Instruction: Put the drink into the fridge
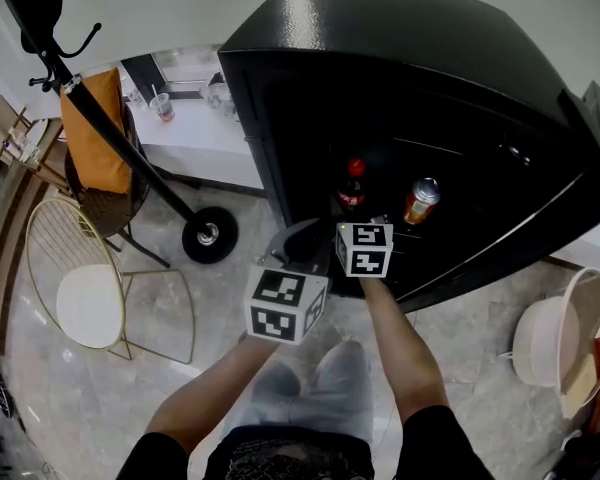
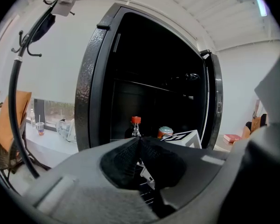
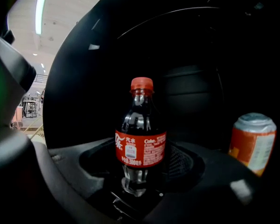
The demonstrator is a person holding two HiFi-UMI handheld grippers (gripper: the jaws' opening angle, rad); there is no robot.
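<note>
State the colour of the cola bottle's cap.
Red: the cap of the cola bottle shows best in the right gripper view.

- Red-capped dark plastic cola bottle [image 3: 141, 139] — inside the black metal fridge [image 1: 400, 48], between the jaws of the right gripper [image 3: 141, 174].
- Orange metal can [image 3: 253, 141] — right of the bottle.
- Black coat stand [image 1: 111, 130], left of the fridge.

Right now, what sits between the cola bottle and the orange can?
Nothing. The stretch between the cola bottle and the orange can is bare, only dark fridge interior, clearest in the right gripper view.
</note>
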